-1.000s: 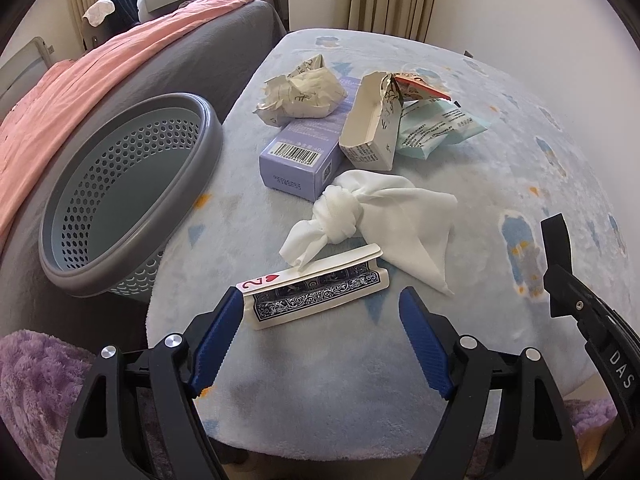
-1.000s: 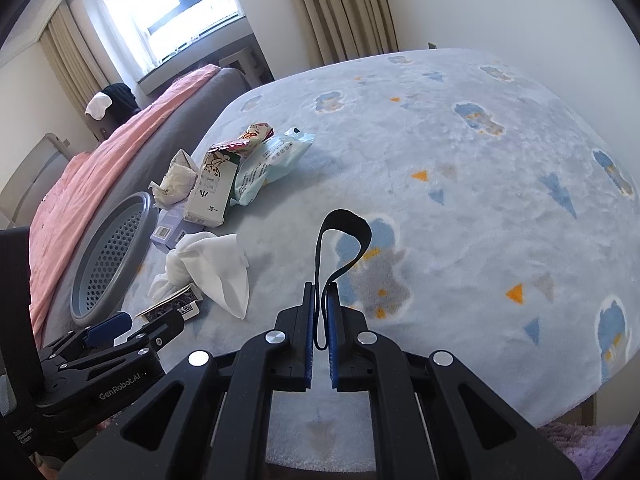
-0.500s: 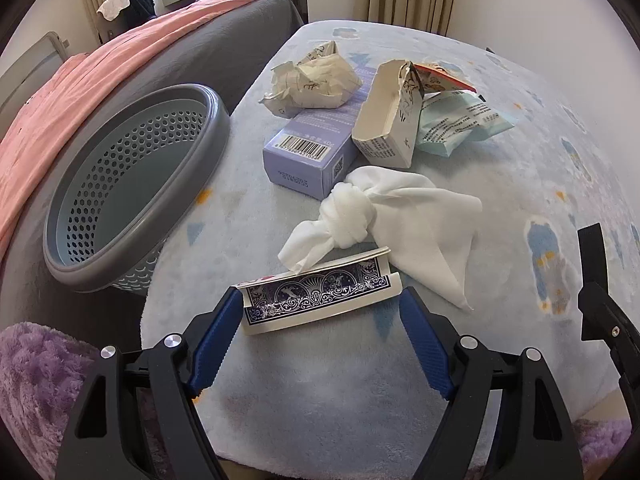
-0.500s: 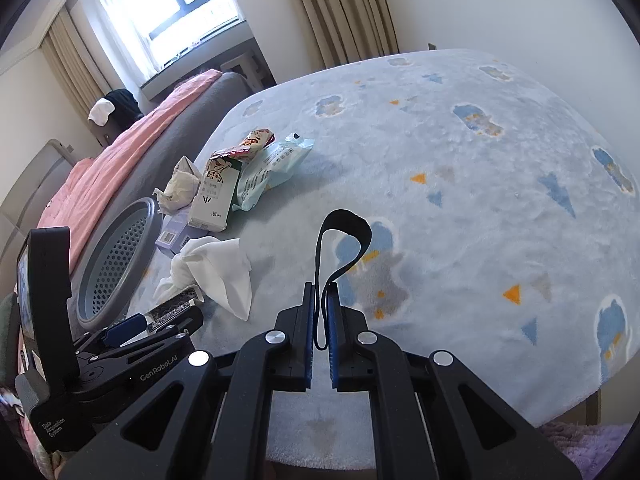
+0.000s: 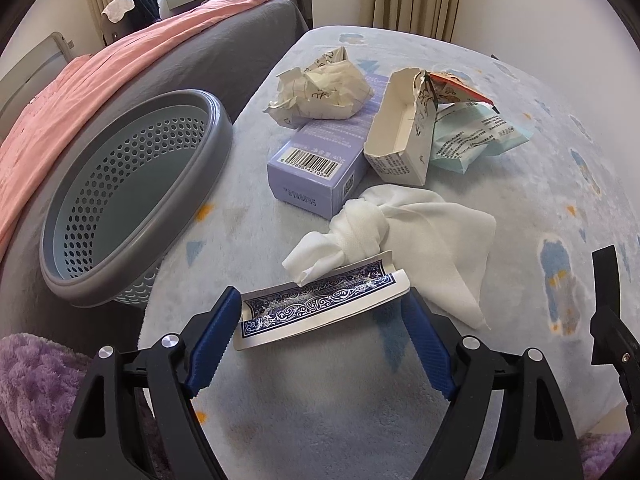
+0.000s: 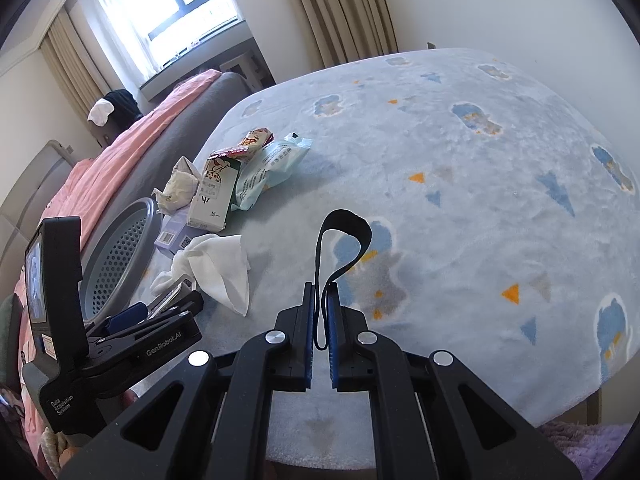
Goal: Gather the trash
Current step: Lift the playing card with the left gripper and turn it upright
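- We find the left gripper (image 5: 326,312) at lower centre of the left wrist view, its jaws clamped on the short ends of a playing card (image 5: 320,306), blue patterned back up. The card bows between the blue pads, which we judge comes from the squeeze across its length.
- The card's far edge touches or overlaps the knotted white cloth (image 5: 404,236); we cannot tell which.
- The grey perforated basket (image 5: 132,208) sits at left of that view, off the table's edge, interior bare as far as visible. We judge it the intended receptacle, placed close so each item travels a short way.
- Remaining rubbish lies clustered at upper centre: a crumpled paper (image 5: 324,88) resting on a lilac box (image 5: 320,168), a torn white carton (image 5: 400,136) leaning against that box, a pale green wrapper (image 5: 476,140) behind it and a red wrapper (image 5: 456,88) on top.
- The right gripper (image 6: 320,312), lower centre of the right wrist view, has its jaws clenched on a black strap loop (image 6: 344,248), well apart from the pile; we judge it idle.
- The blue patterned table cover (image 6: 460,200) is soft pile, so thin items need an edge grip.
- Assessment: collection is at an early stage; the card needs carrying left over the basket rim.
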